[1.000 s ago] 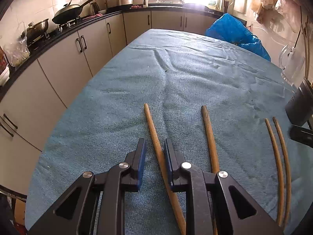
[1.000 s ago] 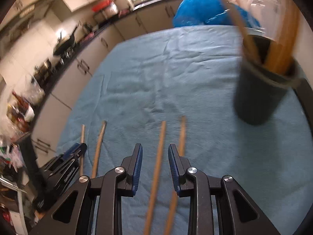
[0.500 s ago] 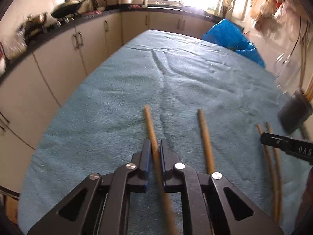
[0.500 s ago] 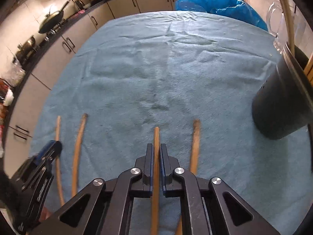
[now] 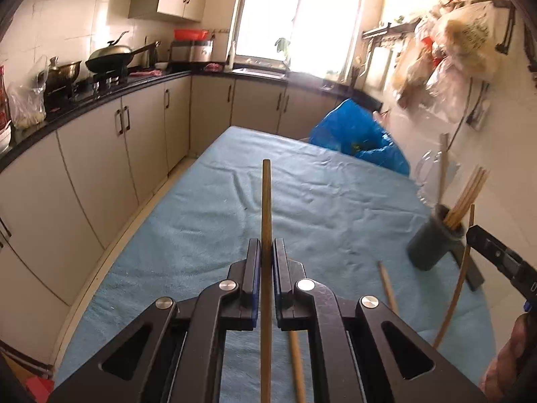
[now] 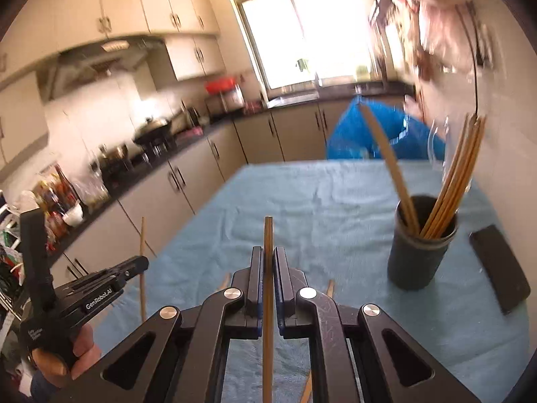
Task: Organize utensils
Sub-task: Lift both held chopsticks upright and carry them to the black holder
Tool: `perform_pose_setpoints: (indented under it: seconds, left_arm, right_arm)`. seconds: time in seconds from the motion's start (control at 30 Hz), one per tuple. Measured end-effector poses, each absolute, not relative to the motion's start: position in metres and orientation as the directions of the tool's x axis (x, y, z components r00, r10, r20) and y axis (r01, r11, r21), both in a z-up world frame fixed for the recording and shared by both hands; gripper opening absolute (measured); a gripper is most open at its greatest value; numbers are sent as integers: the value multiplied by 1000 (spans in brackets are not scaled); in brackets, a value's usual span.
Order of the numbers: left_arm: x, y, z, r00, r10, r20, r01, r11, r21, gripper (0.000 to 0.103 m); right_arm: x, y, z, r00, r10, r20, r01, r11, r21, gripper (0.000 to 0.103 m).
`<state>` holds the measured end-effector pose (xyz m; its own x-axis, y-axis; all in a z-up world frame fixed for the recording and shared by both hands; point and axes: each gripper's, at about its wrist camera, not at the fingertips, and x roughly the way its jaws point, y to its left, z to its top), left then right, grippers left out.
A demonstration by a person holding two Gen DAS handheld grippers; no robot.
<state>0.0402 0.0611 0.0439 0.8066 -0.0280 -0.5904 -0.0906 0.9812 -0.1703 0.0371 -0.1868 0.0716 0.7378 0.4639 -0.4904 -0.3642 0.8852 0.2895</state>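
Left tongs [image 5: 266,262] clamping chopstick [image 5: 266,201], right tongs [image 6: 267,268] clamping another chopstick [image 6: 268,238]

Bright window [image 5: 298,16] ahead of me, beige cabinets [image 5: 141,127] along my left, white tiled wall [image 5: 67,27], blue-clothed counter [image 5: 319,194].

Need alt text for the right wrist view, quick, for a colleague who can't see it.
The right claw is shut on a chopstick above the blue tablecloth. A dark holder with more chopsticks stands ahead to its right.

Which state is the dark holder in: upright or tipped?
Upright: the dark holder stands on the blue cloth, its chopsticks leaning out the open top.
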Motion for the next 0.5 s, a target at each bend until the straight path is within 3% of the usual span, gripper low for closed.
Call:
perform_pose_setpoints:
  seconds: [0.5]
  left_arm:
    - [13,38,83,847,-48,-529,-32,990,-141,6]
  right_arm:
    - [-1,-204,93,799,470,-375,-380,878,291,6]
